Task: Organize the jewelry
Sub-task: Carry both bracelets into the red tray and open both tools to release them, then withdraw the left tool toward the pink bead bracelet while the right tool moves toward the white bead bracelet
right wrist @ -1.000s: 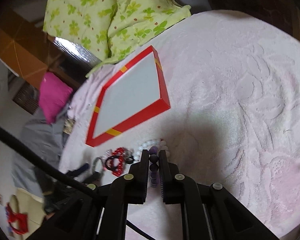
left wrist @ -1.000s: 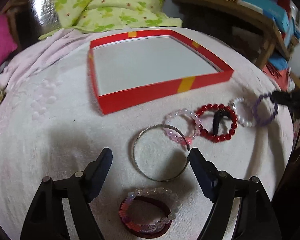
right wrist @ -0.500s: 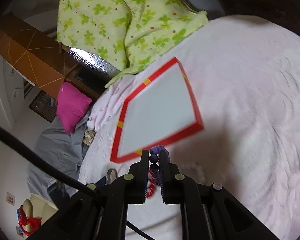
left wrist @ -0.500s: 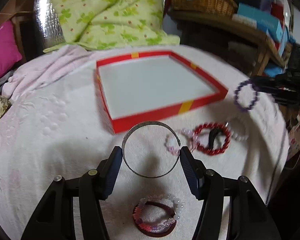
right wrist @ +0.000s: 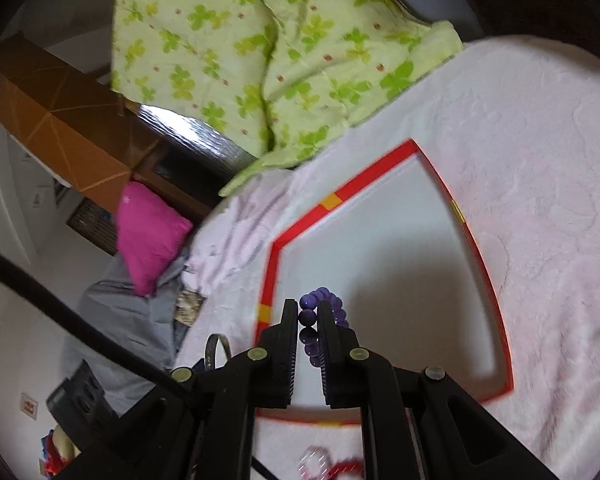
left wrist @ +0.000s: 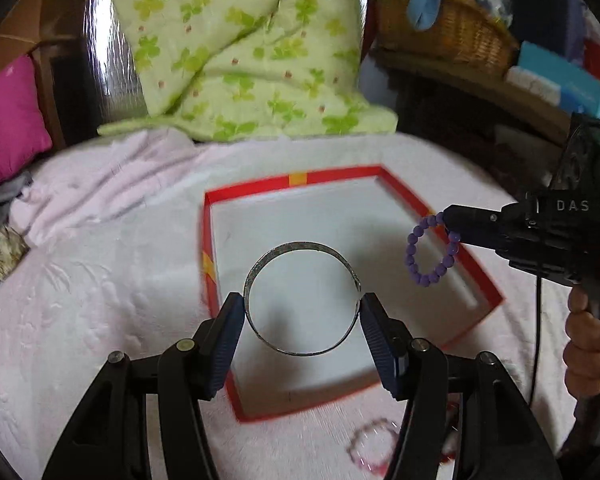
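Observation:
My left gripper [left wrist: 302,312] is shut on a silver bangle [left wrist: 260,268] and holds it above the near part of the red box [left wrist: 476,268] with a white floor. My right gripper [right wrist: 309,316] is shut on a purple bead bracelet [right wrist: 306,314]; in the left wrist view the bracelet [left wrist: 430,278] hangs from that gripper [left wrist: 446,220] over the box's right side. The bangle also shows in the right wrist view [right wrist: 216,350]. A pink bead bracelet [left wrist: 370,446] lies on the cloth before the box.
The box rests on a pale pink towel [left wrist: 100,300]. A green flowered quilt [left wrist: 240,52] lies behind, a magenta pillow [left wrist: 8,120] at the left. A wicker basket [left wrist: 452,28] and boxes stand on a shelf at back right. A red bead bracelet [right wrist: 346,470] lies near.
Both grippers have risen and moved forward over the red box. The left one closed on the bangle and lifted it; the right one carried the purple bracelet off the cloth.

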{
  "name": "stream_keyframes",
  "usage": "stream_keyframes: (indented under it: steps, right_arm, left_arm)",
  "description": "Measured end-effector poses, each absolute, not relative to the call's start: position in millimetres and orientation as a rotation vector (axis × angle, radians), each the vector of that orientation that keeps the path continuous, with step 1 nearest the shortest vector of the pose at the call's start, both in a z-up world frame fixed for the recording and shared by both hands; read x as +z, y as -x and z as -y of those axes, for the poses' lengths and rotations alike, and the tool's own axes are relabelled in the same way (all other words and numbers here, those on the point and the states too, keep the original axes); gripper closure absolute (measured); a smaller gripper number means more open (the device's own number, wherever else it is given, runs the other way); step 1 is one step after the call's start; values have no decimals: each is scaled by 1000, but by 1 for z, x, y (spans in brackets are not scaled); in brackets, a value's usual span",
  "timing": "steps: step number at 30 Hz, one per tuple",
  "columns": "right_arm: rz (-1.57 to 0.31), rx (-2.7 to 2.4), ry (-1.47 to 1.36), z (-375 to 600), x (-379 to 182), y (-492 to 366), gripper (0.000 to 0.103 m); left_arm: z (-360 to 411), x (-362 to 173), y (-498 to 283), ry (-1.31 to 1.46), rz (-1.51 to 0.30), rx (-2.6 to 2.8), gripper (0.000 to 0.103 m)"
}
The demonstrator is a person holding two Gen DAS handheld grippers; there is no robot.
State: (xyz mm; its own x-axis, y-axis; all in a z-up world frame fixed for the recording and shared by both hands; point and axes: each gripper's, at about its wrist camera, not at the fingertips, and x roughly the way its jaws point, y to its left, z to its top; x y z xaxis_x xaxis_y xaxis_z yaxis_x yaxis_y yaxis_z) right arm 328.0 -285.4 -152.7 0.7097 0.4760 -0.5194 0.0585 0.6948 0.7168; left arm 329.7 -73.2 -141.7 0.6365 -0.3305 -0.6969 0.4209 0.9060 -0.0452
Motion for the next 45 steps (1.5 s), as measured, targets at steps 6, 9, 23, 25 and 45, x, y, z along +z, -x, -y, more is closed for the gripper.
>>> stream_keyframes:
  steps: [6,9,23,25,45]
  right_arm:
    - [-837,209,-775,287,-186,-357,92]
    - [-840,164,-772,293,-192,-361,89]
    - [-737,113,-610,305,-131,-273,78]
    - [-738,116,-588,306,-125,-254,78]
    - [-887,127,-755,332,-174,-167,62]
  left_arm:
    - [83,-173,-349,-171,-865,-412,41]
    - [83,-177,-351,-176,-882,-397,41]
    - [22,-137,-272,-199,-752,-334,41]
    - [8,-140,-254,-186,-765,-313,41]
    - [-18,-170,-183,-173,-821,-360,41]
